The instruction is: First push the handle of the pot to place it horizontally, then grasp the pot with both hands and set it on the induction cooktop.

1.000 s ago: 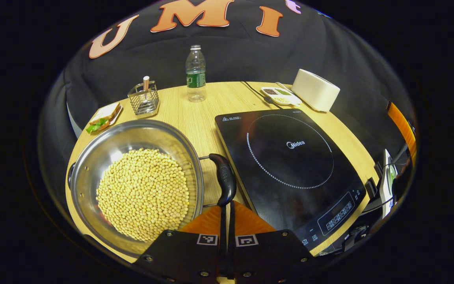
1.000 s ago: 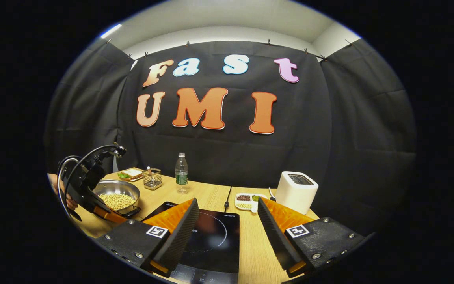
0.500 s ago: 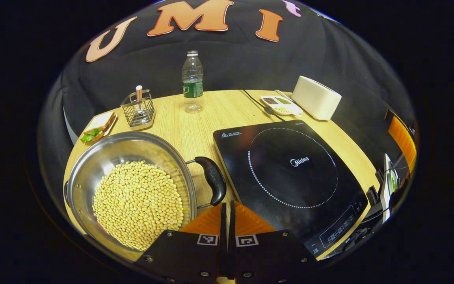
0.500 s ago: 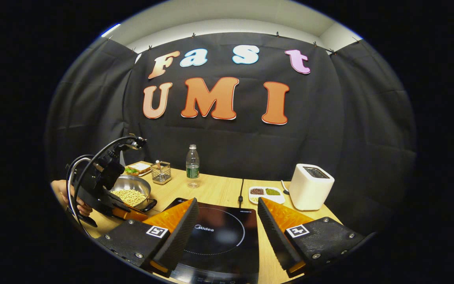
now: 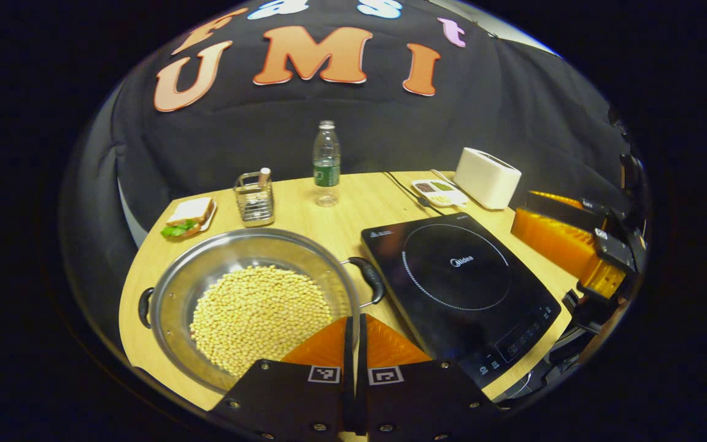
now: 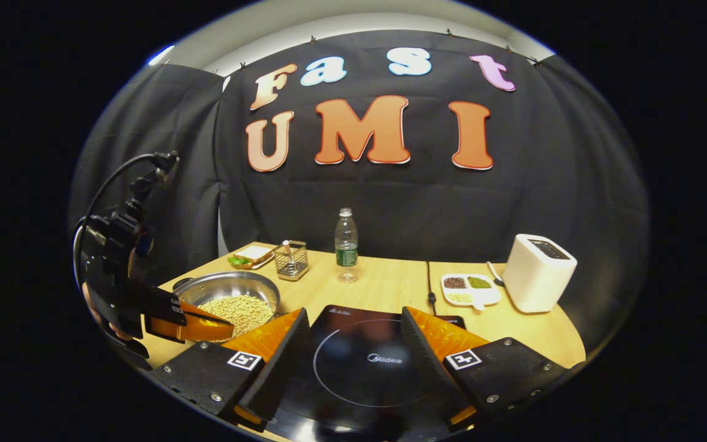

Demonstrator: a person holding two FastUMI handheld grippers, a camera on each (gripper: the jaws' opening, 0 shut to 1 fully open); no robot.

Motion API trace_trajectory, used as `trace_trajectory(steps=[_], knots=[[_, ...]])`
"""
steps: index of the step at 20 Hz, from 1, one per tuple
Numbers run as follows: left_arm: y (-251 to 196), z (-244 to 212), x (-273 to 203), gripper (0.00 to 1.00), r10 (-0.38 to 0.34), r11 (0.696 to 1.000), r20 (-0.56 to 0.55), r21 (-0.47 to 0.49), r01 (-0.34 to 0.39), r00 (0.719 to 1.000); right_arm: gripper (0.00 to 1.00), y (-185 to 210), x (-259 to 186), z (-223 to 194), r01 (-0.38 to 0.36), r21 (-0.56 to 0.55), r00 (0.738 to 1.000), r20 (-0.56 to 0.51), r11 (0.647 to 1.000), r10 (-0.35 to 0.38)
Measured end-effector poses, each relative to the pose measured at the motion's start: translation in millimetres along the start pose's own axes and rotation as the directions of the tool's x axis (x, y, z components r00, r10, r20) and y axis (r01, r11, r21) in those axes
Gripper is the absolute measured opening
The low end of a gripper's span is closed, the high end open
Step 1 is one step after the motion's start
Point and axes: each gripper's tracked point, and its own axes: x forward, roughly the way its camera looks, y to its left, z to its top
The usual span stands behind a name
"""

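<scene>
A steel pot (image 5: 218,265) full of soybeans (image 5: 261,313) sits at the table's left. Its two black handles (image 5: 370,279) lie out to the left and right. The black induction cooktop (image 5: 461,288) lies just right of it. My left gripper (image 5: 353,319) is shut and empty, hovering a little short of the pot's right handle. My right gripper (image 6: 355,313) stands open above the cooktop's (image 6: 359,362) near edge with nothing between its fingers. In the right gripper view the pot (image 6: 224,285) is at the left, with the left gripper (image 6: 227,331) held by a hand just in front of it.
Along the back stand a water bottle (image 5: 326,162), a wire holder (image 5: 254,197), a sandwich on a plate (image 5: 186,216), a white toaster (image 5: 487,177) and a divided seasoning dish (image 5: 438,190). A cable (image 5: 405,190) runs to the cooktop. The right gripper (image 5: 525,212) hangs beyond the cooktop's right side.
My left gripper has pulled back and up from the pot's right handle, which it touched a second ago. The right gripper has swung left over the cooktop.
</scene>
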Motion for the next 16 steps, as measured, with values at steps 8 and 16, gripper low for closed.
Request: trace_trajectory(steps=[8, 16], knots=[[124.1, 7.7, -48.8, 0.34, 0.183, 0.977, 0.043, -0.120, -0.176, 0.982, 0.93, 86.2, 41.5, -19.1, -0.143, 0.064, 0.978, -0.147, 0.988, 0.151], [223.5, 33.8, -87.8, 0.90, 0.360, 0.933, 0.152, -0.075, -0.353, 0.920, 0.92, 111.3, 87.5, -49.1, -0.100, 0.122, 0.945, -0.299, 0.987, 0.133]])
